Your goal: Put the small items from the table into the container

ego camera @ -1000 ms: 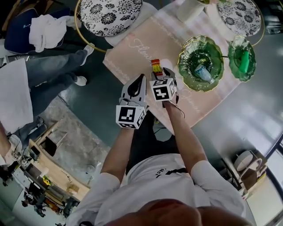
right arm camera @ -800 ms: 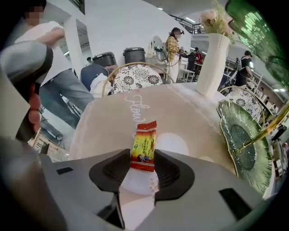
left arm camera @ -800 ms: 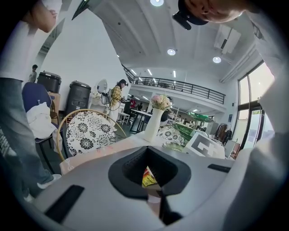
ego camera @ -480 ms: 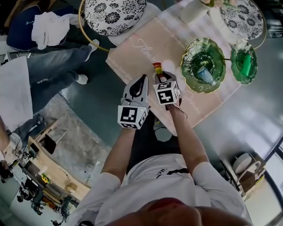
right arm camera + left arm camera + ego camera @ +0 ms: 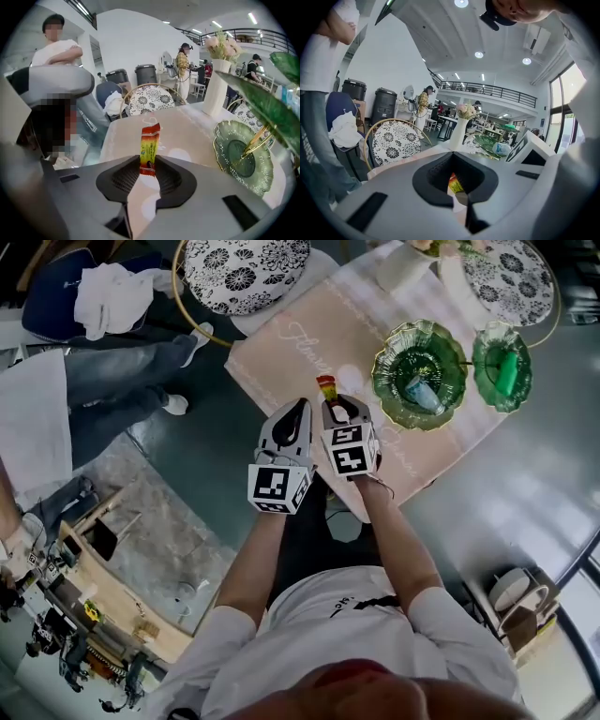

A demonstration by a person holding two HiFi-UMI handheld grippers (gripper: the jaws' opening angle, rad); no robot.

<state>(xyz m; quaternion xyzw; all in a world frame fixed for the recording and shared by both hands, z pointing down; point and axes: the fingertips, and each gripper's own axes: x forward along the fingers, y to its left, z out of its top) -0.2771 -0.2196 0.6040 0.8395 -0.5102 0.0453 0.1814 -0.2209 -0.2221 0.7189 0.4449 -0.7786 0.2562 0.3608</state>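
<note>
One sachet (image 5: 149, 149) above pink cloth (image 5: 309, 343), pinched upright between closing jaws of right gripper (image 5: 147, 176). Left gripper (image 5: 298, 409) beside, jaws together, empty. Green dish (image 5: 382, 357) farther along; patterned chair (image 5: 246, 273), bright open hall (image 5: 487, 70) beyond.

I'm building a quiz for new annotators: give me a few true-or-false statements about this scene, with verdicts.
1. The right gripper has a snack sachet between its fingers. True; the fingers are closing on it.
2. The large green dish is empty. False: a bluish packet lies in it.
3. The left gripper holds something. False: its fingers are together with nothing between them.
4. A white vase stands on the table. True.
</note>
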